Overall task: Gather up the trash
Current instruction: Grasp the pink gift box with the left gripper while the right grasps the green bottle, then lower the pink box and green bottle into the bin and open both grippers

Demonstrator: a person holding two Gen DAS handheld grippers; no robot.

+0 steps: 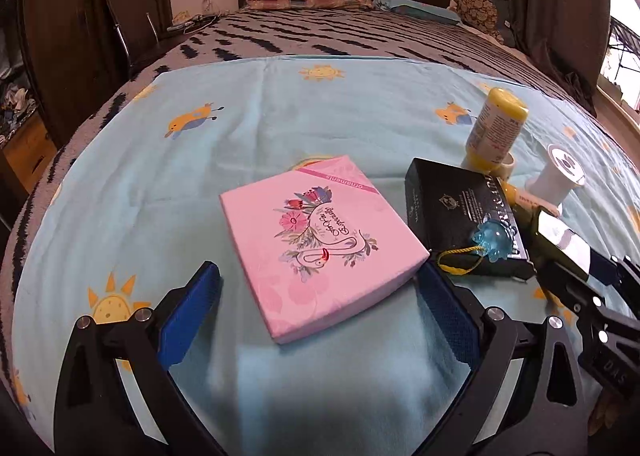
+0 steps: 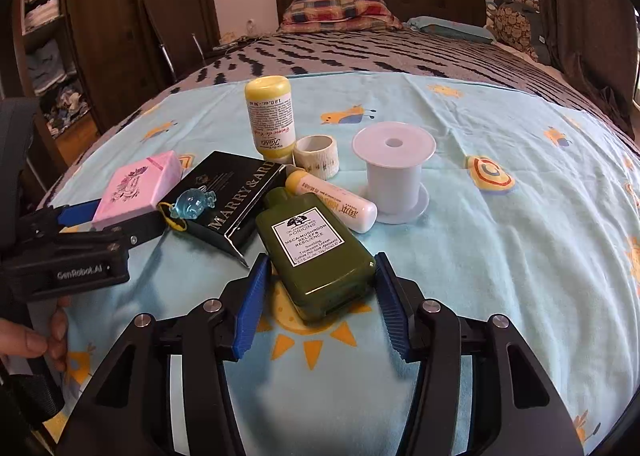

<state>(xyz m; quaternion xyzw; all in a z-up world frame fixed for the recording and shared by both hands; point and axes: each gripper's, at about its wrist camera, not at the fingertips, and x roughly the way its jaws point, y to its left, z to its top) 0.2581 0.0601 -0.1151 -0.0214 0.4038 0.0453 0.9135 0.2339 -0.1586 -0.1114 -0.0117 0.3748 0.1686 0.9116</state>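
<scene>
The right gripper (image 2: 318, 298) stands half-wide astride the green lotion bottle (image 2: 316, 252), likely rigid, smooth and slippery, best pinched across its 2 flat sides.

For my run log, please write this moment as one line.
left gripper: open, around pink box | right gripper: around green bottle, grip unclear | nothing lifted

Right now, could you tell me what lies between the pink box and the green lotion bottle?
The black box lies between the pink box and the green lotion bottle, with a blue charm resting on it; the right wrist view shows this.
</scene>
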